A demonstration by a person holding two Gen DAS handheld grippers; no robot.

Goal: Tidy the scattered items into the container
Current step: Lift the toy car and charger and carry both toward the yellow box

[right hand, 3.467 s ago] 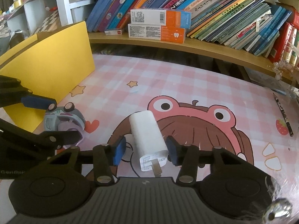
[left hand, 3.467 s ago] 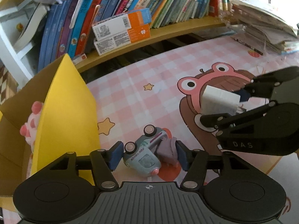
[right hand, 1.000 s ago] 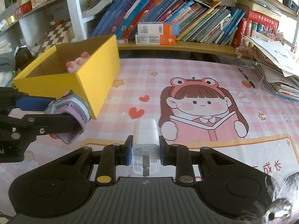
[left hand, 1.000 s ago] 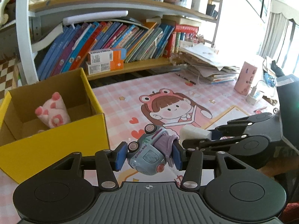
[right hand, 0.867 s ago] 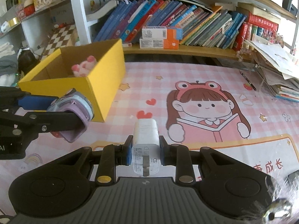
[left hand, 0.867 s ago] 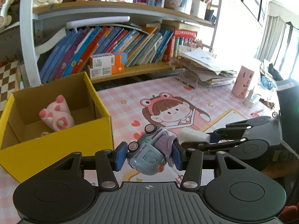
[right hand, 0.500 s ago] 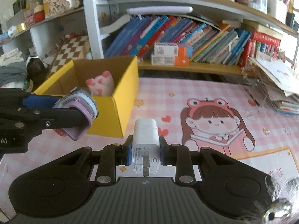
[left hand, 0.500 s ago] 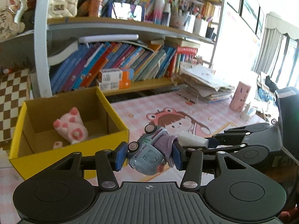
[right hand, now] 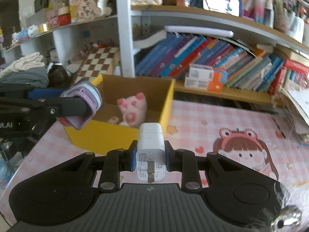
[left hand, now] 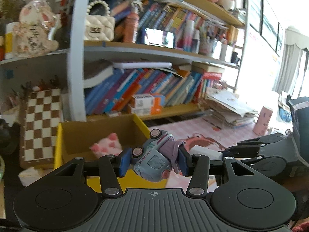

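My left gripper point(left hand: 153, 163) is shut on a blue-grey toy truck point(left hand: 152, 154) with a purple back, held in the air over the near edge of the yellow cardboard box point(left hand: 58, 147). A pink plush point(left hand: 108, 147) lies inside the box. In the right wrist view my right gripper point(right hand: 150, 158) is shut on a white charger point(right hand: 150, 145), prongs toward the camera, just in front of the box point(right hand: 166, 104) and its plush point(right hand: 133, 108). The left gripper's fingers point(right hand: 67, 106) and the truck point(right hand: 85, 96) hang at the box's left corner.
A pink checked mat point(right hand: 212, 127) with a cartoon girl covers the table. Behind the box stand a bookshelf of leaning books point(right hand: 202, 58), a chessboard point(left hand: 42, 123) and two orange-white cartons point(right hand: 204, 77). Piled papers point(left hand: 231, 106) and a pink cup point(left hand: 263, 119) sit on the right.
Both grippers have risen and moved left toward the yellow box, each keeping its grip. The box has come closer, and more of the upper shelves shows.
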